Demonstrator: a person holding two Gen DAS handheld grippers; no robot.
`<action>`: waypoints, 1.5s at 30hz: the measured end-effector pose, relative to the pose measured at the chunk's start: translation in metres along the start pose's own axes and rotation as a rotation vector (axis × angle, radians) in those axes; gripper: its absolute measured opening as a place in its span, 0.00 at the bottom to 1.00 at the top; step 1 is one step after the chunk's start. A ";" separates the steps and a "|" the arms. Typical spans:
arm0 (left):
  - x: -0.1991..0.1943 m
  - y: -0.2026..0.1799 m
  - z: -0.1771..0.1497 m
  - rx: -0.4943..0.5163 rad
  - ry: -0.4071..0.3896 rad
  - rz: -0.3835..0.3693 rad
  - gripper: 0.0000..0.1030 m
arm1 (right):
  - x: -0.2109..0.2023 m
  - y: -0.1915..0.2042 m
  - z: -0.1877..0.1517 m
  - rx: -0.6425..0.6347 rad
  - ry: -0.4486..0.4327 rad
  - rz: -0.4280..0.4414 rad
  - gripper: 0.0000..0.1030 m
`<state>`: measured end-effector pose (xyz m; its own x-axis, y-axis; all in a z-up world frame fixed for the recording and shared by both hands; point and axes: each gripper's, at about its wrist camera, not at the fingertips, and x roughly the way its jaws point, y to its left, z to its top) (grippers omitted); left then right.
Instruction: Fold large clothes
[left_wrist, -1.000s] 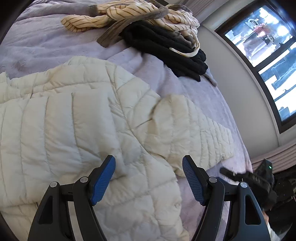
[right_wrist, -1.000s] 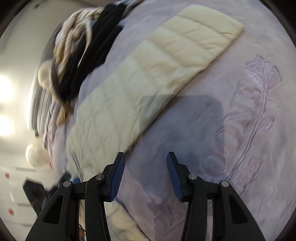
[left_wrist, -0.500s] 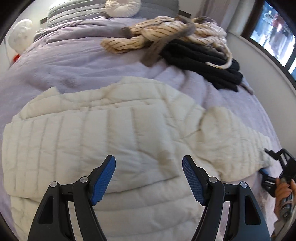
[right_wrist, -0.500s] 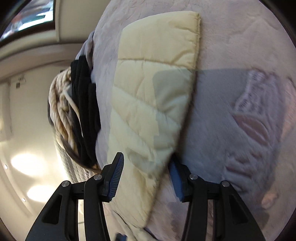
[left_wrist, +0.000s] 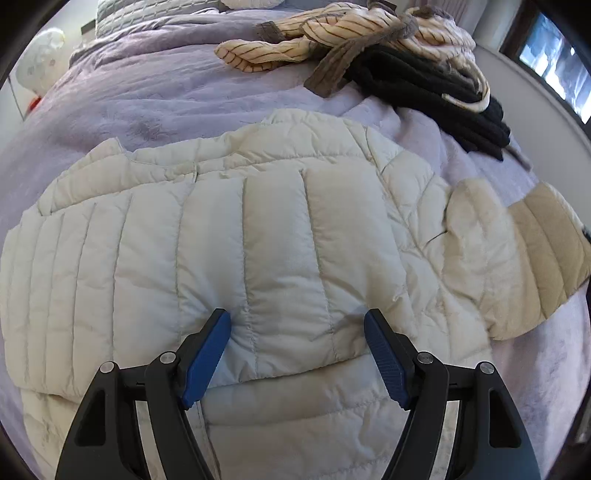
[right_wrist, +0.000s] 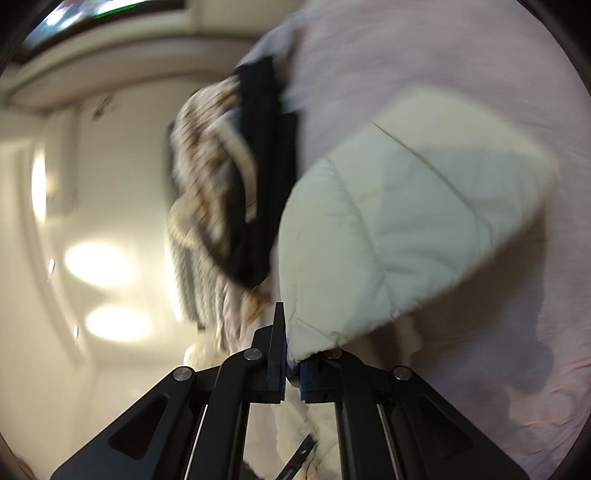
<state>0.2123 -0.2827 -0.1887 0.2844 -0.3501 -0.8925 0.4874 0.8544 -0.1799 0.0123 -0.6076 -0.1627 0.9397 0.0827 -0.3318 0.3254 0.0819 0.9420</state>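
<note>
A cream quilted puffer jacket (left_wrist: 258, 240) lies spread on the lilac bed cover (left_wrist: 147, 92). My left gripper (left_wrist: 297, 328) is open, and its blue fingertips (left_wrist: 210, 332) dent the folded jacket body, which bulges between them. The jacket's right sleeve (left_wrist: 517, 266) is raised off the bed at the right of the left wrist view. My right gripper (right_wrist: 291, 354) is shut on the end of that sleeve (right_wrist: 406, 221), which hangs up from the jaws over the bed cover (right_wrist: 480, 74). The right wrist view is blurred.
A pile of clothes sits at the far side of the bed: a cream striped garment (left_wrist: 332, 40) over black ones (left_wrist: 424, 88), also blurred in the right wrist view (right_wrist: 236, 177). A grey pillow (left_wrist: 147, 11) lies at the head. A window (left_wrist: 554, 59) is at the right.
My right gripper closed on the sleeve's end and lifted it off the bed. My left gripper tipped downward and came onto the jacket body, still open.
</note>
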 end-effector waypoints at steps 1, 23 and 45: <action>-0.006 0.004 0.001 -0.012 -0.005 -0.014 0.73 | 0.008 0.014 -0.005 -0.040 0.023 0.009 0.05; -0.092 0.215 -0.014 -0.279 -0.151 0.121 0.73 | 0.255 0.117 -0.300 -0.905 0.604 -0.298 0.05; -0.095 0.246 -0.019 -0.355 -0.134 -0.134 0.73 | 0.227 0.104 -0.237 -0.496 0.307 -0.395 0.06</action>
<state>0.2897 -0.0324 -0.1561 0.3543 -0.4946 -0.7937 0.2190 0.8690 -0.4437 0.2342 -0.3449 -0.1517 0.6651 0.2242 -0.7123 0.4812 0.6007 0.6384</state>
